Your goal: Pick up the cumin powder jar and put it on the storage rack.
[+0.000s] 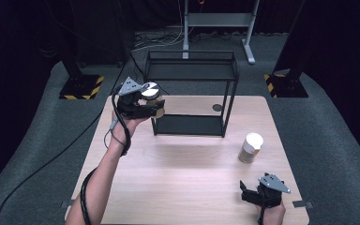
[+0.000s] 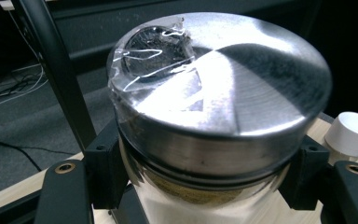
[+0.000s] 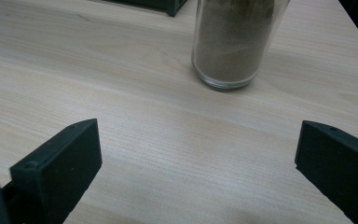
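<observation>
My left gripper (image 1: 146, 104) is shut on a glass jar with a silver metal lid (image 1: 150, 90), held in the air at the left front corner of the black wire shelf rack (image 1: 192, 70). In the left gripper view the jar (image 2: 223, 93) sits between the two black jaws of the left gripper (image 2: 205, 177), and clear plastic film clings to its lid. A second jar with a white lid (image 1: 251, 147), full of brown powder (image 3: 233, 42), stands on the table to the right. Near the table's front right edge, my right gripper (image 1: 252, 190) stands open with nothing between the jaws of the right gripper (image 3: 196, 158).
The wooden table (image 1: 183, 178) carries the two-level rack at its far middle, with a rack post (image 2: 51, 70) close to the held jar. The white-lidded jar (image 2: 354, 133) shows behind the left jaws. Cables and stand bases lie on the grey floor beyond.
</observation>
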A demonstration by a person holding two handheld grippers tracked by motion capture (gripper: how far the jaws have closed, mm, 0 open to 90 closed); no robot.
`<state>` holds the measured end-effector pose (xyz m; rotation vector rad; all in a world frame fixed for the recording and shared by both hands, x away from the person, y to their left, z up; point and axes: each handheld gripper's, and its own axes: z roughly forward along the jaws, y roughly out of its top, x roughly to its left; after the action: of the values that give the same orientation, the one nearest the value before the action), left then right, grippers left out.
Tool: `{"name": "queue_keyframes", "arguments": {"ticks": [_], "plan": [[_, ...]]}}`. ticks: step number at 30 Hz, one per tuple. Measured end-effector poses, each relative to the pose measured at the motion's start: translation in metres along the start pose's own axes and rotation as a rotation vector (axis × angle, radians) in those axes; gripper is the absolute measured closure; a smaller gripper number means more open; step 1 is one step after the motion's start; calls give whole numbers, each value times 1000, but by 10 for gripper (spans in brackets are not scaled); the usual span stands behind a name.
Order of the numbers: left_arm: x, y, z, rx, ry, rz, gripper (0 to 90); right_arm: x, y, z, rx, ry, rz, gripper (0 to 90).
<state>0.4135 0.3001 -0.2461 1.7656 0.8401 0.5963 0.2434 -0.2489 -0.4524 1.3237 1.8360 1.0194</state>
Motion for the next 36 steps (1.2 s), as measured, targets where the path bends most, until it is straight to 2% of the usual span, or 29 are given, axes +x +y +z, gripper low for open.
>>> {"name": "queue_keyframes", "arguments": {"ticks": [7,12,19,36], "plan": [[0,11,2,3,-19,9,305,0,-2,-1,-11,-6,6,0],[-1,18,2,-10,-23,11,305,0,1,0,3,0,-1,0],[3,29,4,-2,-37,7,305,0,-1,-1,-5,-5,4,0],[5,57,3,4,-51,15,305,0,0,0,1,1,1,0]]}}
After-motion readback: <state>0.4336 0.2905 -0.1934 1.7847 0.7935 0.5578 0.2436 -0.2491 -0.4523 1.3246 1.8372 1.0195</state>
